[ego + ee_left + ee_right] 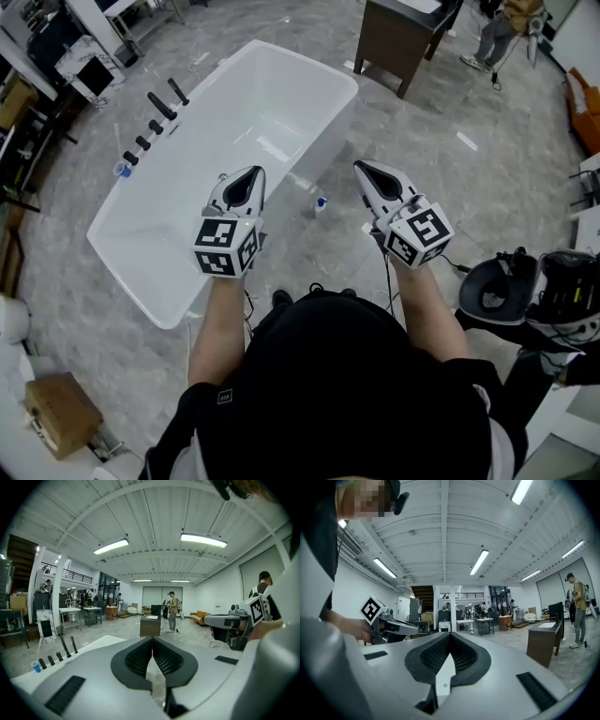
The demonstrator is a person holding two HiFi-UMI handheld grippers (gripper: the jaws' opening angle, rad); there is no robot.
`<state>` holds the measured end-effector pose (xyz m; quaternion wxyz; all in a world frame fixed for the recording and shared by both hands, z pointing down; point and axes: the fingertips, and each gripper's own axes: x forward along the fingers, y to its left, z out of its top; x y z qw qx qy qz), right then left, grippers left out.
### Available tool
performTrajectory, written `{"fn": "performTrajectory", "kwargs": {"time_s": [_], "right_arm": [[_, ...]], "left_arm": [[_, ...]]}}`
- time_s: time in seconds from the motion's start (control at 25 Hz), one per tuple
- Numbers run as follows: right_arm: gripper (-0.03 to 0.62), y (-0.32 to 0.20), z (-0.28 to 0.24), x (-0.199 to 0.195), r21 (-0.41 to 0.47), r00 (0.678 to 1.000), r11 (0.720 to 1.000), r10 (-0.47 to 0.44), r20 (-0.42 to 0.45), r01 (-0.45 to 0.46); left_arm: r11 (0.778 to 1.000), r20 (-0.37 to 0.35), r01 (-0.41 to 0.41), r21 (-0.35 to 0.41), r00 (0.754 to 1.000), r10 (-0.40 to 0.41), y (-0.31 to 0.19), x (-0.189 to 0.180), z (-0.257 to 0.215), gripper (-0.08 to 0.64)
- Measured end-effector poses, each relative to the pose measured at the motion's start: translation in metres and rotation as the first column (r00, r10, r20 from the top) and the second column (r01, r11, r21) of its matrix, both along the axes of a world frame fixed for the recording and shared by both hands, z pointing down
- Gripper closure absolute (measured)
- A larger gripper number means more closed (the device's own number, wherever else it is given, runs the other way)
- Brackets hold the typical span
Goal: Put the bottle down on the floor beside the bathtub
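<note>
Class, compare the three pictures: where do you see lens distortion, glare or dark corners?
Head view: even light and sharp, with the white bathtub very bright. Left gripper view: strong fisheye bend, black corners, and a glaring ceiling lamp. Right gripper view: the same bend and black corners.
</note>
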<state>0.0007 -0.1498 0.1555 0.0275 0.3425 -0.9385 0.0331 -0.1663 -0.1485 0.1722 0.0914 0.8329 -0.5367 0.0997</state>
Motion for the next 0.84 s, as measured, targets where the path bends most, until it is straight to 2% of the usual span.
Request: {"fn": "performTrajectory", "kwargs": {"time_s": [0.32, 0.56, 0.84], "right_arm": [[0.565, 0.005, 0.006, 0.014, -0.026, 0.999, 0.999, 0.045, 0.009, -0.045], [0.565, 0.009, 0.011, 0.006, -0.008, 1.0, 1.0, 0.002, -0.004, -0.002], [0.565, 0.023, 0.02, 0.004, -0.019, 1.0, 1.0, -0.001, -0.001, 0.001]], "left_arm": [[1.0, -0.008, 0.025, -0.018, 1.0, -0.025, 0.007, -0.007, 0.012, 0.543], [1.0, -0.01, -0.013, 0.0, 1.0, 0.013, 0.003, -0.001, 0.006, 0.543], [1.0, -0.042, -0.01, -0.015, 0.999, 0.01, 0.021, 0.003, 0.018, 0.543]]}}
